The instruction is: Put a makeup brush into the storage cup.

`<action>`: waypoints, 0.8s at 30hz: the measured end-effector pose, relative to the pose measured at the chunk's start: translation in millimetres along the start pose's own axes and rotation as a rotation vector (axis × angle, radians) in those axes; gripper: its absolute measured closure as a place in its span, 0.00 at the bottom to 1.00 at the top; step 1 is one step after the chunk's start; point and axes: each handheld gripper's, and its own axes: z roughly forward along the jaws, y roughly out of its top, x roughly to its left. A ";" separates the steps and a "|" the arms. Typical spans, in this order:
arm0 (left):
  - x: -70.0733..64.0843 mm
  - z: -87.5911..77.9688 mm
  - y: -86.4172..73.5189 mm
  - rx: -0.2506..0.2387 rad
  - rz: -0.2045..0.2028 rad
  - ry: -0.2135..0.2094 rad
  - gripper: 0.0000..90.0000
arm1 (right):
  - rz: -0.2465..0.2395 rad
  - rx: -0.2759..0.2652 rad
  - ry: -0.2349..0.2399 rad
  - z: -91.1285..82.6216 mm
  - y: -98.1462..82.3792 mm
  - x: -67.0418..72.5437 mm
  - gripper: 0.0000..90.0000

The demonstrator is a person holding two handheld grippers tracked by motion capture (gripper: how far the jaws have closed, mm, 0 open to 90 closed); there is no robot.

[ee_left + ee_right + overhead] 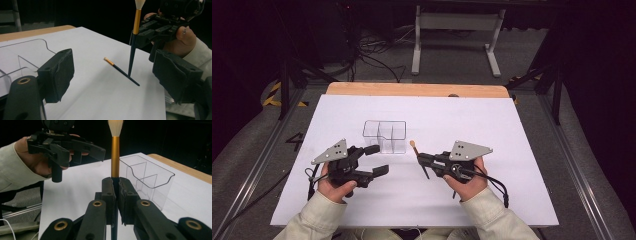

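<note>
On the wooden table (412,89) lies a white sheet (492,120), with dark surroundings, grey floor, cables and a white frame stand (457,30) beyond. Two brushes are there: one lies flat on the sheet (121,71), the other stands upright (115,157), clenched between the jaws of the right gripper (418,157), its tip touching the sheet. One clear divided holder (385,135) stands mid-sheet, just beside the left gripper (377,159), whose jaws are spread with nothing between them.

White table (492,200), clear organizer (384,136), brush (121,71)
</note>
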 end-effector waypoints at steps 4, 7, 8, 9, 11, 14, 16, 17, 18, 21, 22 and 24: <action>-1.0 3.2 3.3 -0.013 0.009 -0.013 0.23 | 0.002 -0.034 0.012 1.2 -3.9 0.3 0.94; -2.2 5.2 6.1 -0.017 0.015 -0.023 0.24 | -0.004 -0.061 0.014 1.8 -5.9 1.3 0.94; -2.2 5.7 7.0 -0.020 0.019 -0.024 0.24 | -0.001 -0.068 0.014 2.1 -6.7 1.3 0.94; -2.5 6.3 8.2 -0.023 0.018 -0.026 0.24 | 0.000 -0.077 0.015 2.3 -7.7 1.0 0.94; -2.5 7.1 9.6 -0.022 0.025 -0.025 0.24 | 0.003 -0.091 0.016 2.8 -9.7 0.8 0.94; -3.0 10.0 10.8 -0.019 0.028 -0.027 0.24 | -0.001 -0.100 0.015 3.0 -10.9 0.8 0.93; -3.3 12.7 12.0 -0.011 0.043 -0.027 0.25 | 0.001 -0.106 0.014 3.0 -11.2 0.9 0.93; -3.7 14.5 12.8 -0.011 0.046 -0.031 0.25 | 0.001 -0.107 0.013 3.0 -11.3 0.9 0.93; -4.1 15.8 13.7 -0.011 0.044 -0.037 0.26 | 0.001 -0.109 0.013 3.0 -11.5 1.0 0.94; -5.0 19.3 15.9 -0.015 0.049 -0.049 0.28 | 0.003 -0.111 0.015 3.2 -11.6 1.3 0.93; -5.3 21.4 16.9 -0.015 0.054 -0.056 0.29 | 0.002 -0.111 0.014 3.2 -11.7 1.5 0.93; -5.7 24.9 18.1 -0.012 0.058 -0.063 0.30 | 0.005 -0.115 0.016 3.6 -12.3 1.8 0.94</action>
